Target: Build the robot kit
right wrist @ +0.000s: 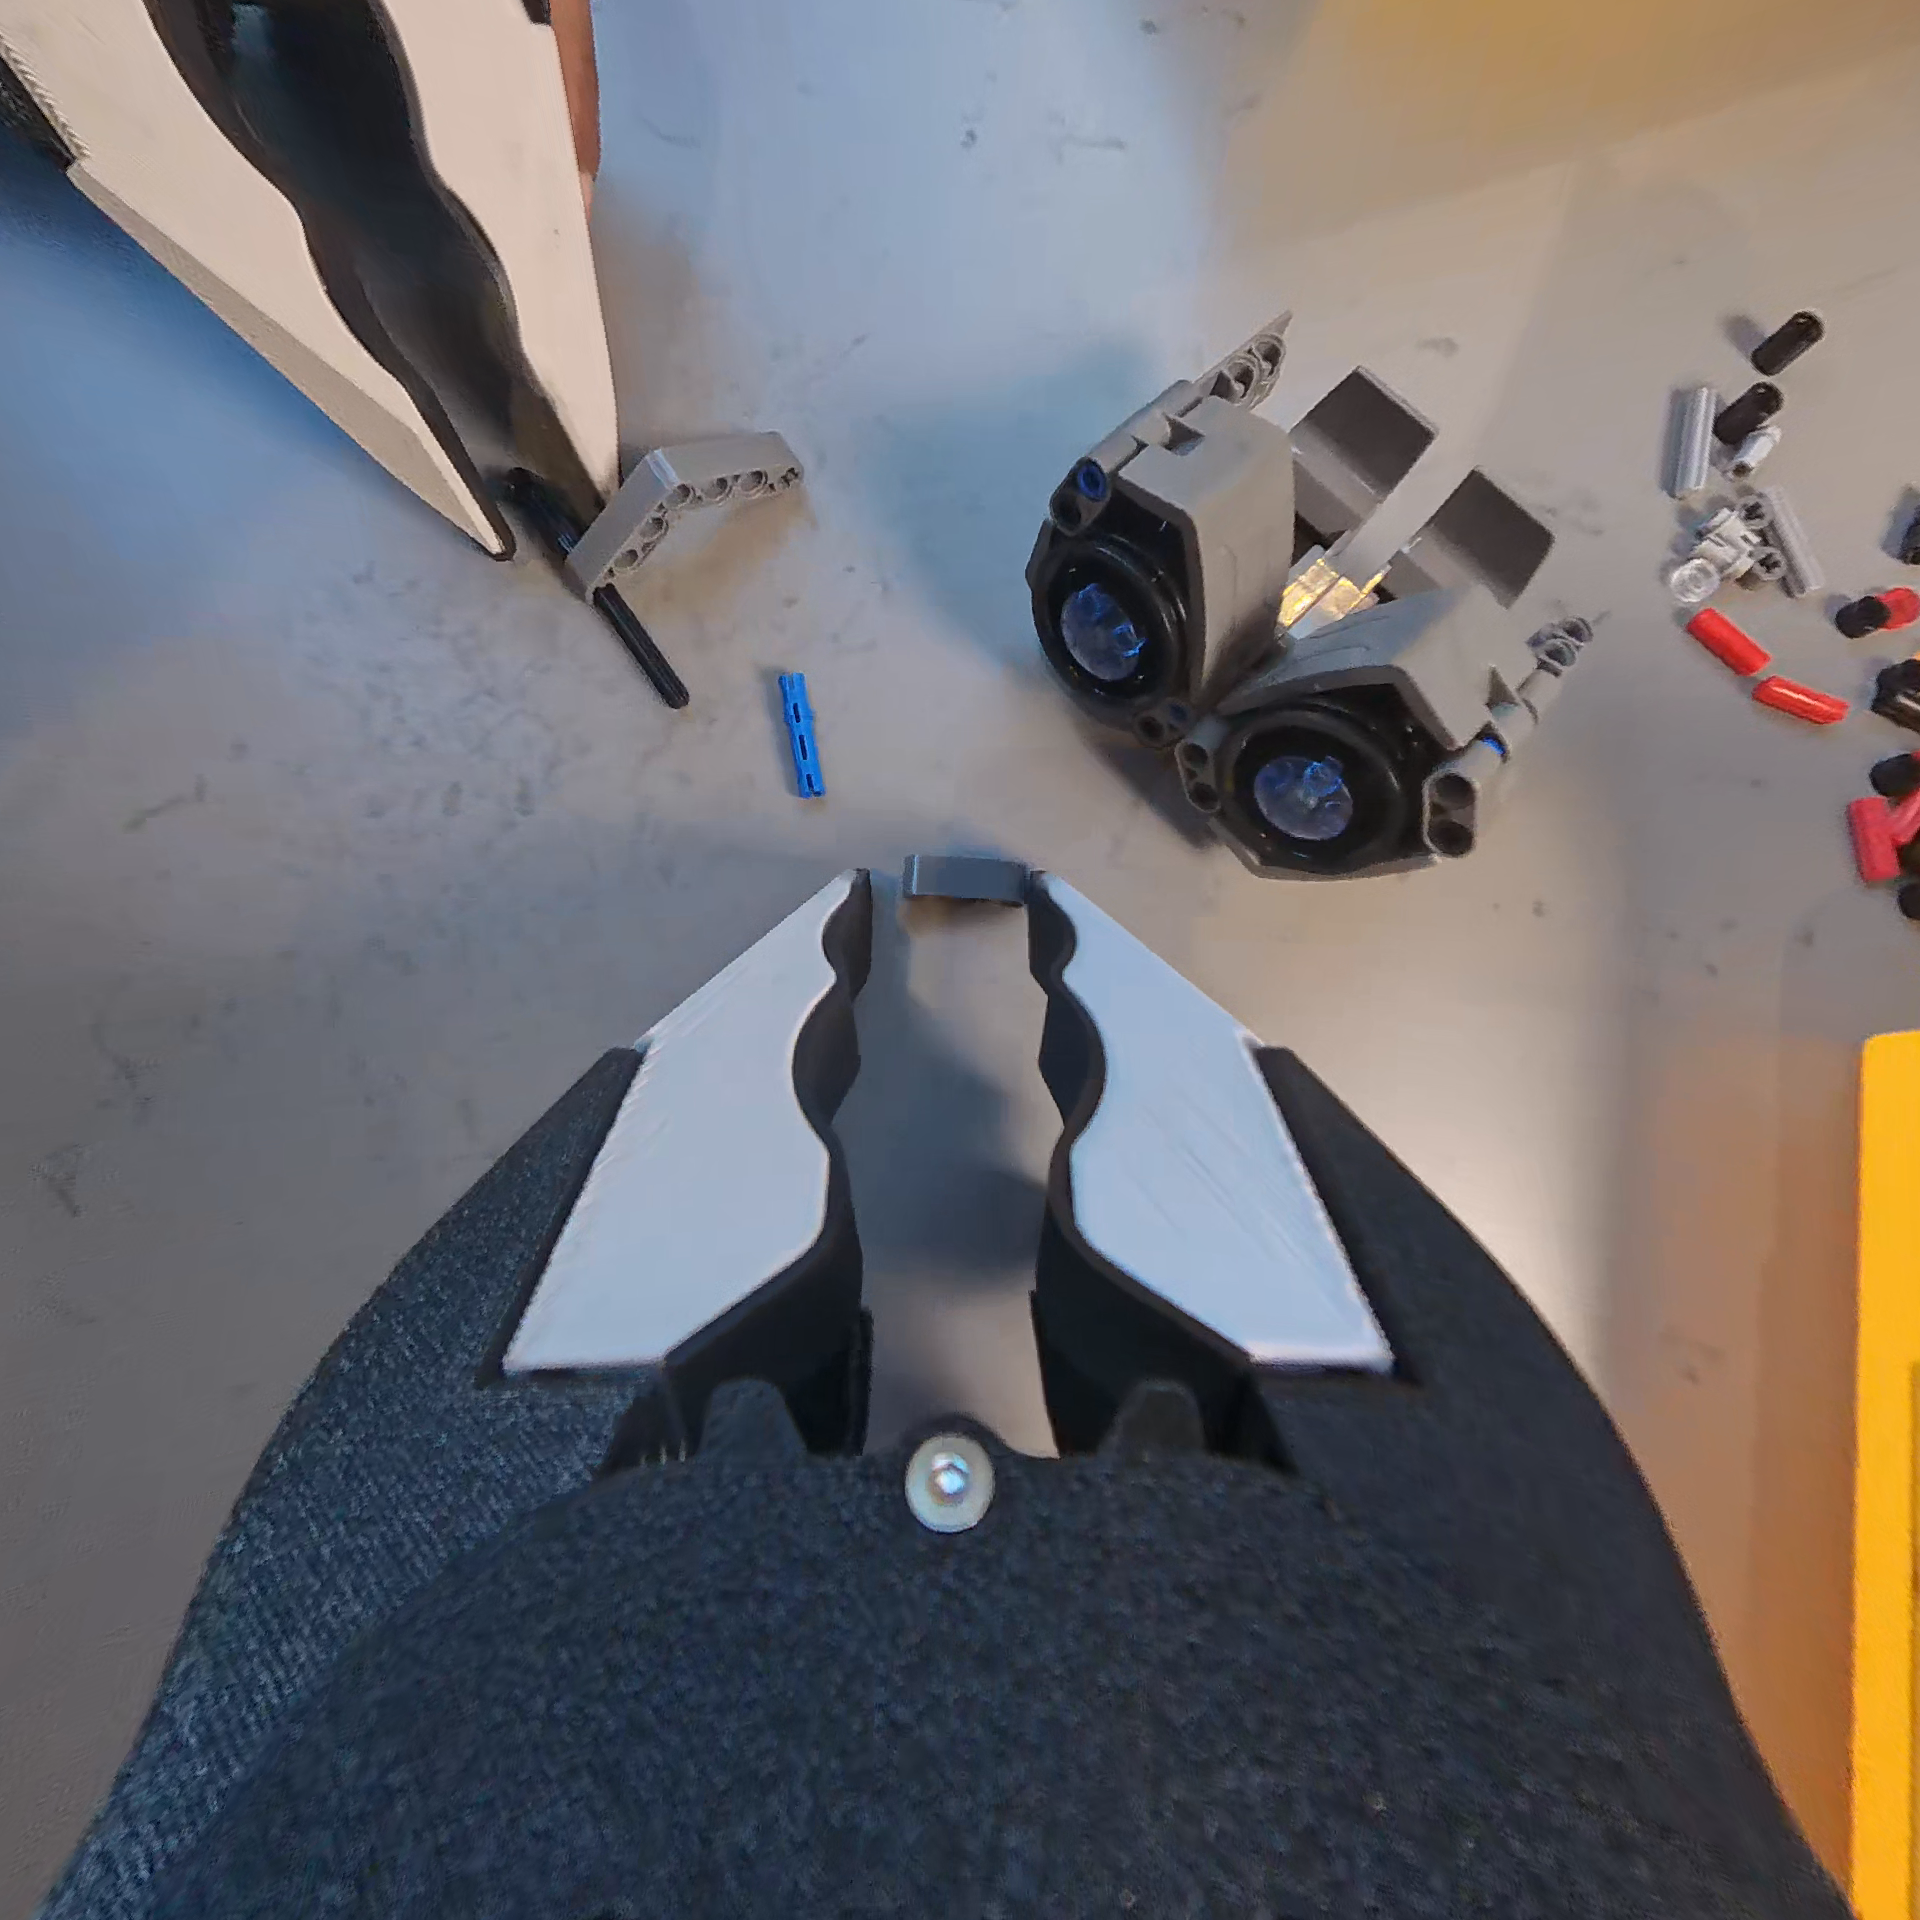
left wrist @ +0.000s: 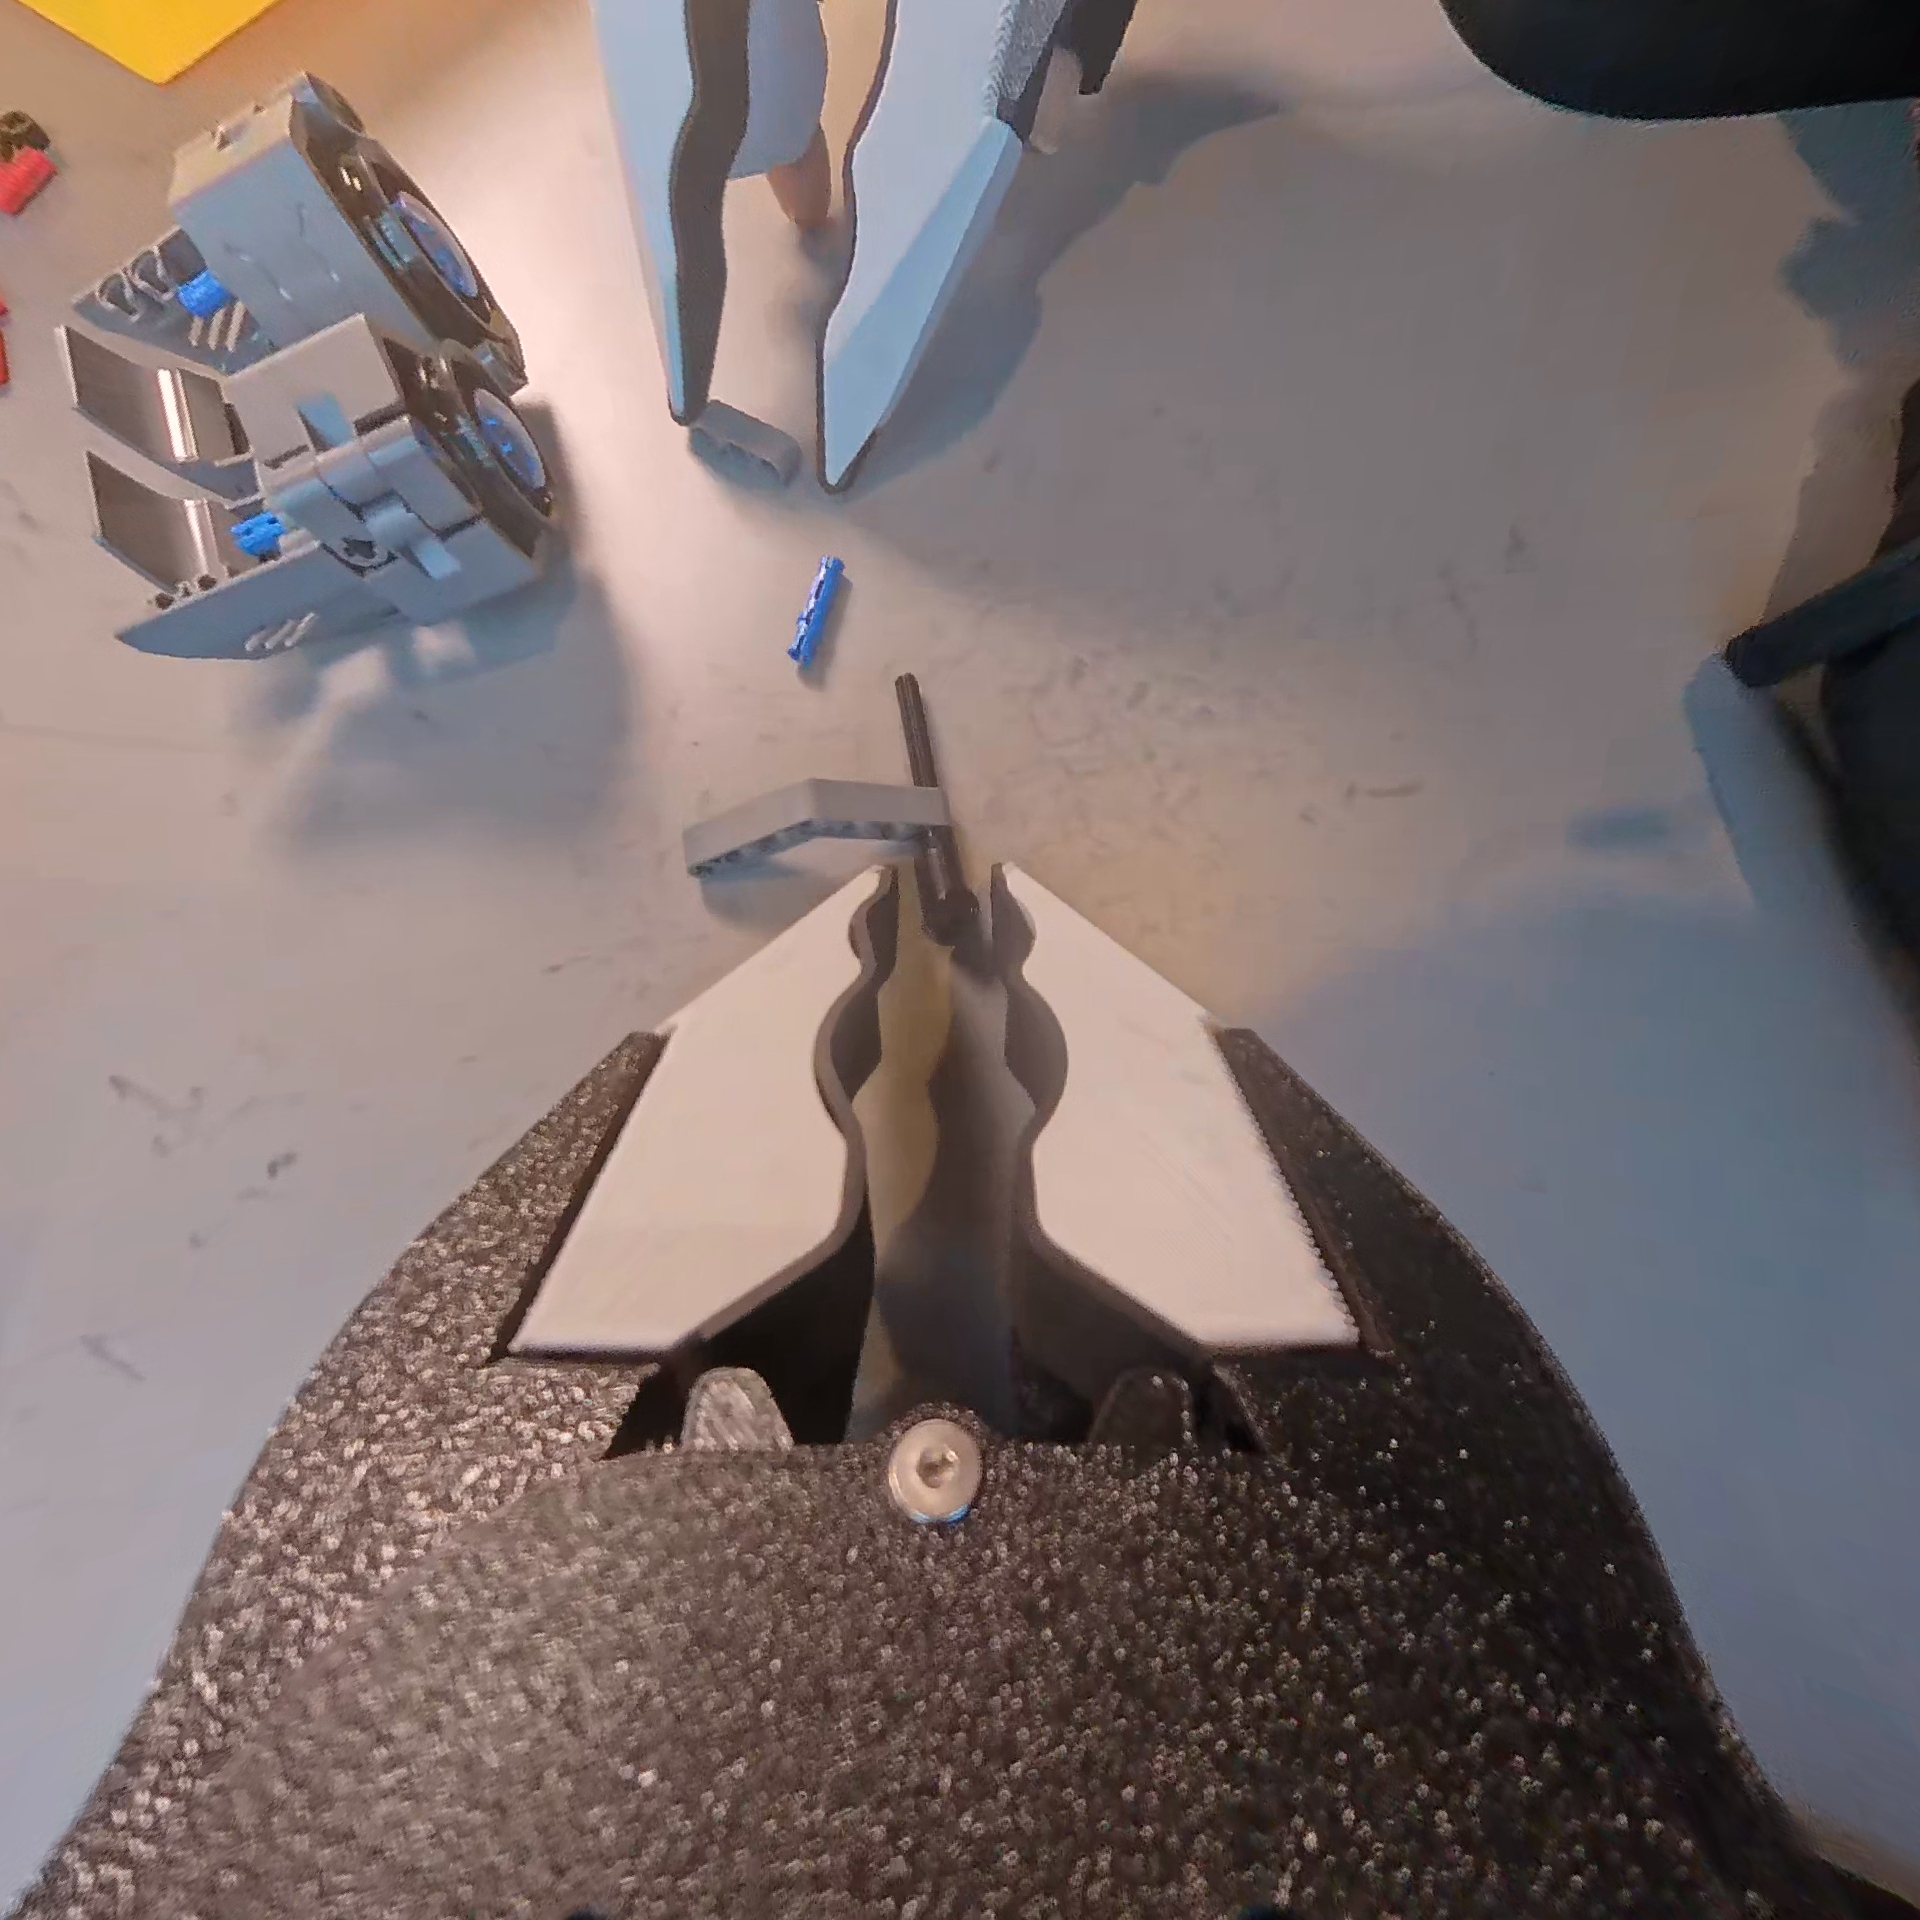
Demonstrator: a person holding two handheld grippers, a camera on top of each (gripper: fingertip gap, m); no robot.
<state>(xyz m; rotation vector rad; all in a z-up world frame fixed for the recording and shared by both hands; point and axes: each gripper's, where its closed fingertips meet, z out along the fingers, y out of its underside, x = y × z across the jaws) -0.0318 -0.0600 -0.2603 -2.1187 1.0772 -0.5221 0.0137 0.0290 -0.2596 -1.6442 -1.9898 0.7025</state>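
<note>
Black axle [left wrist: 928, 821] with one grey beam [left wrist: 805, 821] sits clamped in left jaws; right jaws pinch one small grey piece [right wrist: 961, 875].

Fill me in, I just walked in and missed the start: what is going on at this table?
A person works two handheld grippers over a grey table. The left gripper is shut on a black axle that passes through a bent grey beam. The right gripper has its jaws around a small grey beam. A blue pin lies loose between them, beside a grey twin-engine model and loose small parts.
</note>
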